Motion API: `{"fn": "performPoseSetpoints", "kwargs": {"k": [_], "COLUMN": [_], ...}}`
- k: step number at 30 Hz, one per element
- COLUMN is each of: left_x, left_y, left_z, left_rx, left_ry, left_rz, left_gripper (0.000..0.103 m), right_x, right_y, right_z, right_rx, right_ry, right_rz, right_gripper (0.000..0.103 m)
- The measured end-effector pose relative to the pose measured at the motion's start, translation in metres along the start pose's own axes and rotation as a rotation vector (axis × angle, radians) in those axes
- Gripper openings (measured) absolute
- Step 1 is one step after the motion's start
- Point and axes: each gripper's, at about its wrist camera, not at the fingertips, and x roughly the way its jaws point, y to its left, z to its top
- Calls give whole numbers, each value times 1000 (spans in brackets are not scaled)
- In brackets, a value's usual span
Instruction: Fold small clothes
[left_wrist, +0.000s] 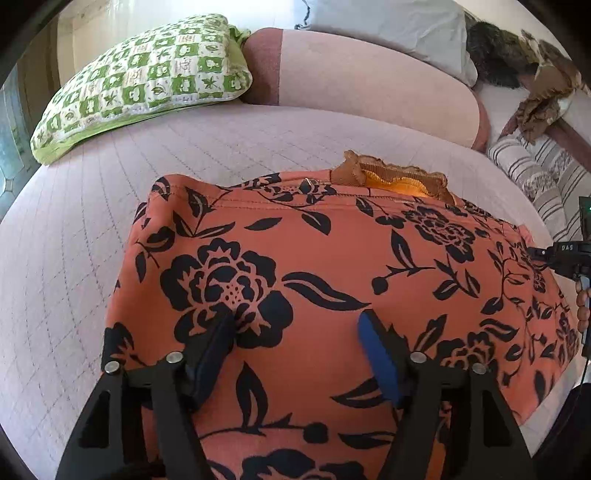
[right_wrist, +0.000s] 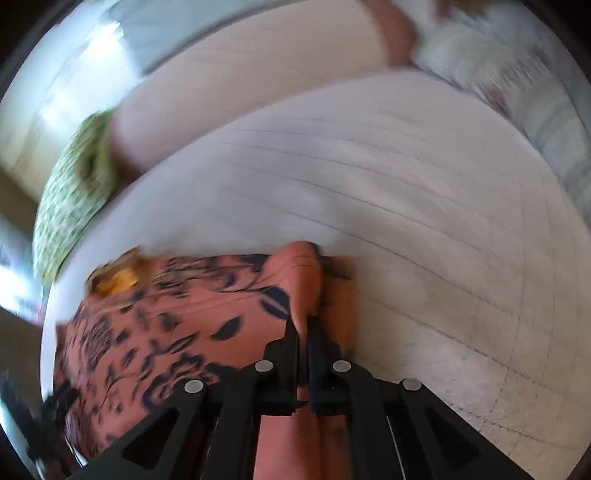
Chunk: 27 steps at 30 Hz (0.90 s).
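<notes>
An orange garment with a black flower print (left_wrist: 332, 277) lies spread on the pale quilted bed (left_wrist: 184, 147). A brown ruffled trim with a yellow lining (left_wrist: 395, 177) shows at its far edge. My left gripper (left_wrist: 297, 317) stands open, its fingertips wide apart and low over the cloth's middle. In the blurred right wrist view, my right gripper (right_wrist: 303, 326) is shut on a raised fold at the right edge of the garment (right_wrist: 166, 325); the fold stands up as a ridge ahead of the fingers. A black part of the right tool (left_wrist: 561, 254) shows at the garment's right side.
A green-and-white checked pillow (left_wrist: 147, 77) lies at the far left of the bed. A long pink bolster (left_wrist: 369, 85) runs along the back. Behind it are a white pillow (left_wrist: 399, 33) and a dark furry thing (left_wrist: 502, 55). Striped fabric (left_wrist: 535, 177) lies at the right.
</notes>
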Motion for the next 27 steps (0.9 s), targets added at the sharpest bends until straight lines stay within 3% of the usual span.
{"fn": "performPoseSetpoints", "kwargs": {"k": [2,4,6,11,13,15,16,17,18,23,26,27], "left_x": [-2,-5,-11,-17,-13,-9,-8,-8,-7,-6,-2,-3], "left_y": [-2,1,6,12,13,15,16,16,16,17,16,16], "left_z": [2,3,4,3,3,2,2,2,2,1,1,2], "left_rx": [11,2,-24,-39,-38,-44,-44,-43,-40,-29,-20,-20], "left_ry": [4,14,1,-4,4,12,12,9,6,-7,-8,0], "left_rz": [2,-9,-18,-15,-16,-15,-17,-17,-17,-24,-19,-20], "left_gripper": [71,71,71,71,71,71,71,71,71,71,71,71], "right_x": [-15,-30,-42,-48,-38,-10,-5,-6,-7,-45,4,1], "right_y": [-3,-10,-19,-23,-15,-3,1,8,10,19,-11,-23], "right_z": [-2,-4,-7,-6,0,1,1,3,5,13,6,4], "right_rx": [16,53,81,43,-4,-46,-61,-86,-75,-82,19,81], "right_ry": [-40,-68,-83,-47,-23,63,66,70,89,-52,93,57], "right_rz": [53,35,26,137,132,78,66,72,93,114,94,162], "right_gripper": [13,31,60,63,66,70,69,47,10,10,13,15]}}
